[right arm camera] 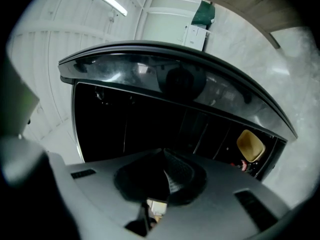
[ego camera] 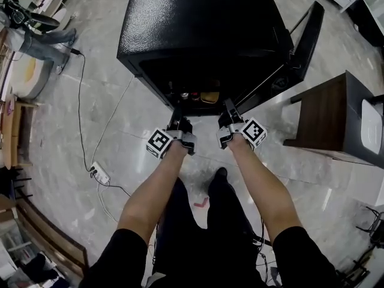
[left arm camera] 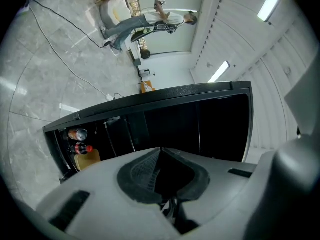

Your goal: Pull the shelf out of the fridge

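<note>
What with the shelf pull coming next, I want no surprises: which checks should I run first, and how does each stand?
1. Door open: ok, swung wide.
2. Left tongs empty: ok, shut on nothing.
3. Right tongs empty: ok, shut on nothing.
4. Tongs opened for a grip: not ok, both are shut.
5. Shelf found: cannot tell, the fridge is dark inside.
6. Shelf free of load: cannot tell; a can and a bottle sit inside.
</note>
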Motion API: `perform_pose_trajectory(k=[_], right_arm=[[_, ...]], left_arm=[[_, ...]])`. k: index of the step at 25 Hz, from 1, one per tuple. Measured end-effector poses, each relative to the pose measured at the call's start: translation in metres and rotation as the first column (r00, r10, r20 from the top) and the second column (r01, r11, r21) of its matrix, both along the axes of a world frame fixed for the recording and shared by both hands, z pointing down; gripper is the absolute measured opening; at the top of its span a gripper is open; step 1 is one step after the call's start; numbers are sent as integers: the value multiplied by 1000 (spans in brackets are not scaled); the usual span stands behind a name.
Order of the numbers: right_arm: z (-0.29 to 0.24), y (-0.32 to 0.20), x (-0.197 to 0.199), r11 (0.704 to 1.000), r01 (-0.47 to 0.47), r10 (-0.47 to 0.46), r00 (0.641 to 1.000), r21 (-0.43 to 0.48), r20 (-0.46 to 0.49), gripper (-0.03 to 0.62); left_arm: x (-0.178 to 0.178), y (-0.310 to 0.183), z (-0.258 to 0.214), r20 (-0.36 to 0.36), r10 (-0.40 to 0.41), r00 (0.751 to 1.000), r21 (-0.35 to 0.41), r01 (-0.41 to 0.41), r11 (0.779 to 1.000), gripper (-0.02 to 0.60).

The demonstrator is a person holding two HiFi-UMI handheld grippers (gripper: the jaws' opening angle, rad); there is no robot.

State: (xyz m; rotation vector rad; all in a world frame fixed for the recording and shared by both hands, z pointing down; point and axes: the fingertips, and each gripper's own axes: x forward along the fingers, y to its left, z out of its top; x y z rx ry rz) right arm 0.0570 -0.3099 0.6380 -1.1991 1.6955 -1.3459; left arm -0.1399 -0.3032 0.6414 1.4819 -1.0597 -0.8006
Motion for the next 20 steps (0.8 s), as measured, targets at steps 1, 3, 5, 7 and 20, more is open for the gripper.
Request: perform_pose_trajectory(k=[1, 3, 5, 7, 20], right_arm=[[2, -1, 2, 1000, -13, 13, 1000, 3, 12, 28], [9, -5, 8, 1000, -31, 31, 999, 4, 15, 28], [18, -8, 11, 999, -40, 41, 999, -3, 8, 28], [26, -11, 11, 998, -56, 56, 998, -16, 29, 28], [42, -38, -5, 1000, -7, 9, 994, -18, 113, 29]], left_arm=[[1, -2, 4, 6, 4, 1000, 0, -4, 1000, 23], [3, -6, 12, 17, 13, 1000, -3, -13, 1000, 23], [4, -10, 20, 27, 16, 999, -6, -16, 1000, 23], [5, -13, 26, 30, 14, 999, -8, -14, 1000, 23], [16, -43, 45, 31, 28, 999, 9, -28, 1000, 23]])
